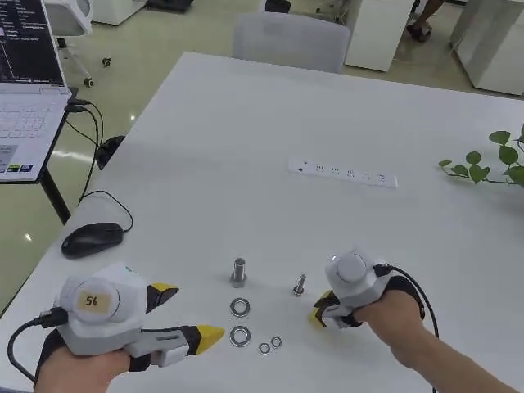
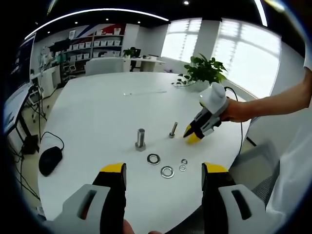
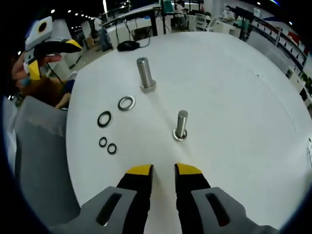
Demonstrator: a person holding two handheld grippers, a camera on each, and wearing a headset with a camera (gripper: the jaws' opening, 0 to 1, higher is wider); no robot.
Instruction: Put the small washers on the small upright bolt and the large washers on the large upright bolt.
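Note:
On the white table (image 1: pixel 246 147) a large upright bolt (image 1: pixel 238 272) stands left of a small upright bolt (image 1: pixel 300 285). Two large washers (image 1: pixel 240 307) (image 1: pixel 240 336) lie flat in front of the large bolt, with two small washers (image 1: pixel 264 348) (image 1: pixel 276 341) beside them. My left gripper (image 1: pixel 187 313) is left of the washers, its jaws wide open and empty. In its own view the washers (image 2: pixel 153 159) and both bolts (image 2: pixel 141 139) (image 2: pixel 173 129) lie ahead. My right gripper (image 1: pixel 323 315) rests right of the small bolt (image 3: pixel 181 125), jaws a narrow gap apart, holding nothing.
A white power strip (image 1: pixel 342 173) lies further back on the table. A black mouse (image 1: pixel 92 239) sits near the left edge, with its cable running off. A laptop (image 1: pixel 24 82) stands on a side desk at left, a plant (image 1: pixel 491 160) at right, a chair (image 1: pixel 291 41) behind.

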